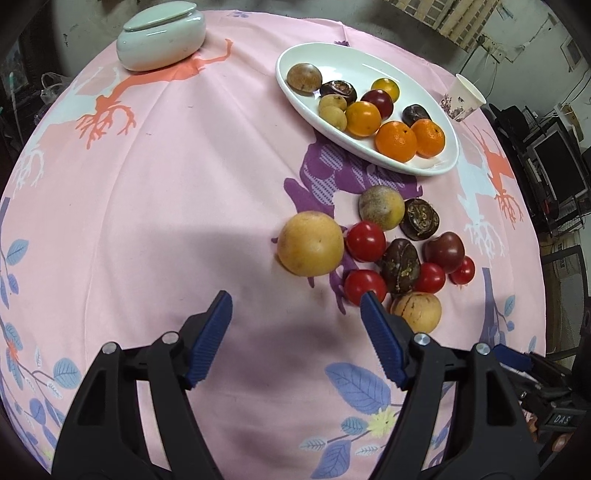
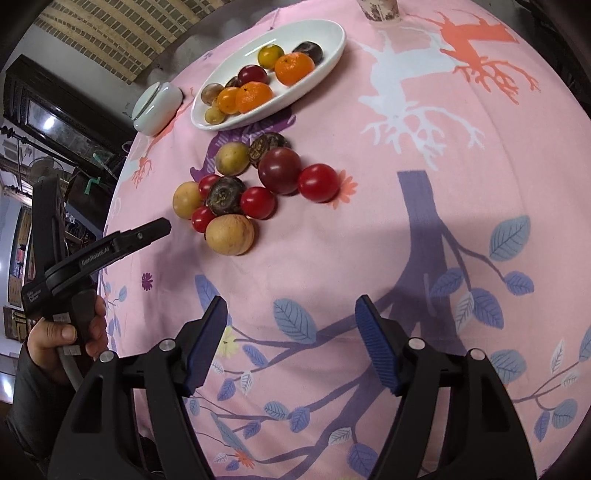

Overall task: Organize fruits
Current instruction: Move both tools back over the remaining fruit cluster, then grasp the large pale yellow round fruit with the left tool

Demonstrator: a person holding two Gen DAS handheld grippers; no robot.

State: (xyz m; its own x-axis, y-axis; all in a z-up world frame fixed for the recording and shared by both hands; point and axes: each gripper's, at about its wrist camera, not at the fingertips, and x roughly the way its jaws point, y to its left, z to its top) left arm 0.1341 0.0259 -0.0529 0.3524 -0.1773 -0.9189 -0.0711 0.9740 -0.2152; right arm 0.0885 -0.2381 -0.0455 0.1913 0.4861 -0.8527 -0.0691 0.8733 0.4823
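Pink cloth [image 1: 166, 221] carries a loose fruit pile [image 1: 388, 251]; the plate [image 1: 295, 92] is partly filled.
Both the left gripper [image 1: 295, 306] and the right gripper [image 2: 290, 310] are held released and empty; next, one fruit must be straddled, likely.

Pink printed tablecloth [image 1: 166, 221]; brick wall [image 2: 107, 33] behind; dark cabinet [image 2: 55, 107] left; monitors [image 1: 557, 166] right.

The right claw [image 2: 291, 321] hangs open and empty over the pink cloth-covered desk [image 2: 369, 240]. Beyond it lies a loose fruit cluster [image 2: 255, 184]; past that cluster sits a white oval plate [image 2: 332, 44] holding tangerines [image 2: 293, 67]. Left of the cluster, a hand [image 2: 66, 332] holds the left claw [image 2: 155, 227].
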